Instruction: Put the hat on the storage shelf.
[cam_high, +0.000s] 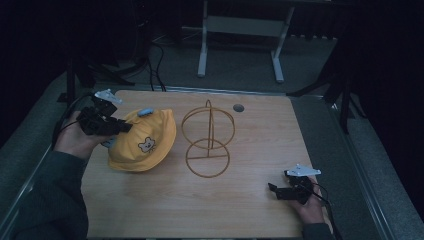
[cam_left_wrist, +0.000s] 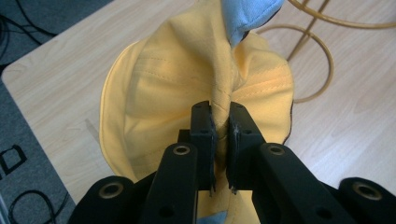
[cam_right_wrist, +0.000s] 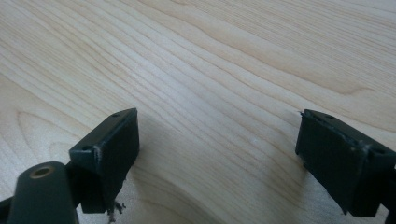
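Left claw (cam_high: 121, 127): jaws closed tight on a pinched fold of the yellow hat (cam_high: 145, 142). In the left gripper view the fabric (cam_left_wrist: 196, 88) gathers into a ridge that runs straight down between the two black pads (cam_left_wrist: 204, 128), which press on it from both sides. A patch of light blue cloth (cam_left_wrist: 245, 16) shows at the top of that ridge, and the same blue shows at the hat's upper edge in the high view.

Hat position: left half of the table (cam_high: 250, 210), with the person's left hand (cam_high: 75, 140) and its claw at the hat's left side. The brim hangs round and open toward the near edge; a small bear-face patch (cam_high: 146, 145) faces the camera. Whether the lower brim touches the wood cannot be told from the high view.

Wire stand (cam_high: 208, 140): gold-coloured, two hoops on an upright stem, standing at the table's centre, just right of the hat. Hat and stand look close but apart; in the left gripper view the hoops (cam_left_wrist: 322, 60) lie beyond the hat's far edge.

Right claw (cam_high: 278, 190): jaws wide apart, nothing between them. The right gripper view shows bare wood grain (cam_right_wrist: 210, 70) between the two pads (cam_right_wrist: 114, 149). It sits low at the near right corner of the table, well apart from hat and stand, in the person's right hand (cam_high: 311, 207).
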